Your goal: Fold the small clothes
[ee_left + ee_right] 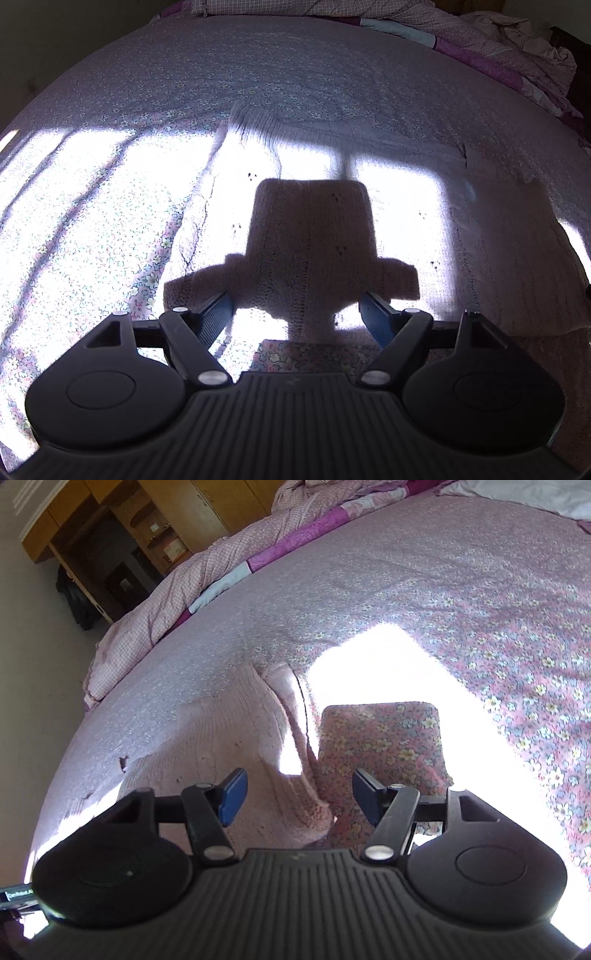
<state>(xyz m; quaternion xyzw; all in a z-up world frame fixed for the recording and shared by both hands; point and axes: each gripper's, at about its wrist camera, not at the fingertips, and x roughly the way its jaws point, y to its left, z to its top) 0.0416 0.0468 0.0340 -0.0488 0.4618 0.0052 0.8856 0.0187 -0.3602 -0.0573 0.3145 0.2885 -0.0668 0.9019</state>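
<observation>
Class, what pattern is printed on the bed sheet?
Small flowers on a pink-purple ground; the bed sheet shows it best in the right wrist view.

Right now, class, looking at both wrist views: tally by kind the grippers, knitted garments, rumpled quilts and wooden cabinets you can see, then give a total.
Grippers: 2, the left gripper and the right gripper
Pink knitted garment: 1
Rumpled quilt: 1
Wooden cabinet: 1
Total: 5

Knitted garment [332, 206] lies spread on bedsheet [92, 206]; crumpled quilt [517, 48] along bed's far edge; wooden cabinet [122, 528] stands beyond the bed.
</observation>
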